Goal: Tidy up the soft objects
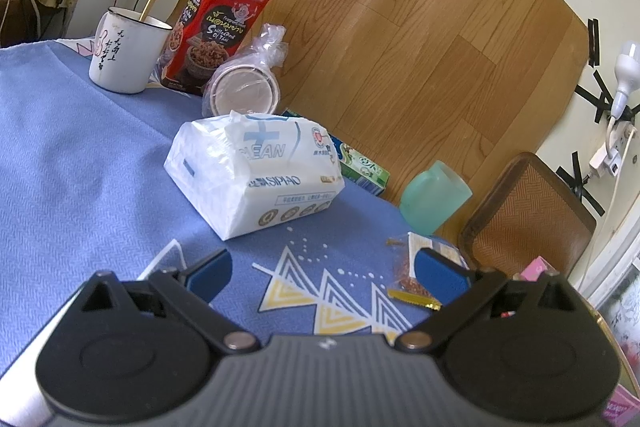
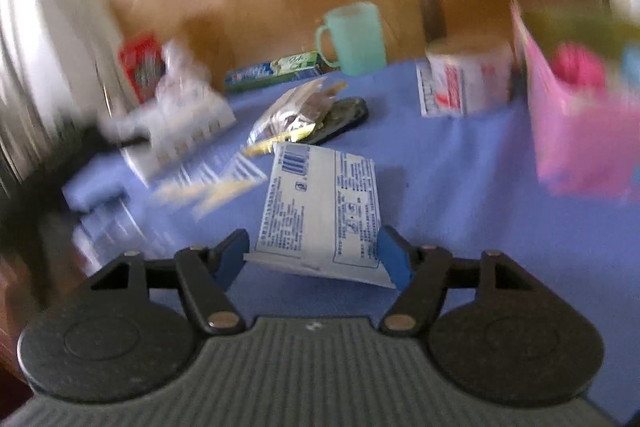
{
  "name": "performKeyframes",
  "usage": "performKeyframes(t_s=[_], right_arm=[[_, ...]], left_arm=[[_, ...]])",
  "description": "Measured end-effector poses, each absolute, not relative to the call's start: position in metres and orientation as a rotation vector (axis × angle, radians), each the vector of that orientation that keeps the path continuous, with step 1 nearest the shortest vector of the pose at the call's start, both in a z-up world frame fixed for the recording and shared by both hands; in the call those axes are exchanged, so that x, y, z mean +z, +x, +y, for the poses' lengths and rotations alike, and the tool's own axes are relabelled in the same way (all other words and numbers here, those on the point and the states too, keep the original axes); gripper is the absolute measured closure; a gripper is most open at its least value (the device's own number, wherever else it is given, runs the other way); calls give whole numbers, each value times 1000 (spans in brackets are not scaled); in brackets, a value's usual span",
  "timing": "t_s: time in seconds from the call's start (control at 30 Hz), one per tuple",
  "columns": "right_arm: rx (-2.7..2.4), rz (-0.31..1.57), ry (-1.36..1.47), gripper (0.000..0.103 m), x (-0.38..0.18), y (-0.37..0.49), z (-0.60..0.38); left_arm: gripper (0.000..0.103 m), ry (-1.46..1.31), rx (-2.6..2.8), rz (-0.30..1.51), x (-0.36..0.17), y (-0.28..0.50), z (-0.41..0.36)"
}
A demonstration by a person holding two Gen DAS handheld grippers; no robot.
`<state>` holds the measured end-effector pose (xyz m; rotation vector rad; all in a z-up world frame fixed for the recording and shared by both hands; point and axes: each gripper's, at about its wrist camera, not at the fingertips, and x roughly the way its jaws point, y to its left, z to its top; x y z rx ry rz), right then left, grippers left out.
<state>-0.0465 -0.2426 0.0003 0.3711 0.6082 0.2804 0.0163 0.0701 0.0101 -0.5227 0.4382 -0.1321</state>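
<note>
In the right wrist view my right gripper (image 2: 314, 253) is shut on a flat white pack with blue print (image 2: 320, 203), held by its near end just above the blue tablecloth (image 2: 460, 207). That view is blurred. A bigger white tissue pack (image 1: 256, 171) lies on the cloth ahead of my left gripper (image 1: 324, 271). The left gripper is open, with only cloth between its blue pads. The same tissue pack shows as a blur (image 2: 180, 115) at the left of the right wrist view.
A pink box (image 2: 568, 131) and a wrapped paper roll (image 2: 468, 83) stand to the right. A snack packet (image 2: 296, 111), toothpaste box (image 2: 276, 71) and green cup (image 2: 356, 39) sit near the table's far edge. A mug (image 1: 124, 55), red tin (image 1: 216, 27) and bagged bowl (image 1: 244, 87) stand behind the tissue pack.
</note>
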Motion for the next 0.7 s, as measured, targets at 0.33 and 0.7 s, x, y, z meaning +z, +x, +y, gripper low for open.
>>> performKeyframes(t_s=[0.33, 0.7], right_arm=[[421, 683, 1114, 40, -39, -41, -317], [177, 576, 853, 39, -11, -64, -326]], left_arm=[[2, -506, -129, 447, 11, 18, 66], [2, -480, -117, 464, 12, 20, 62]])
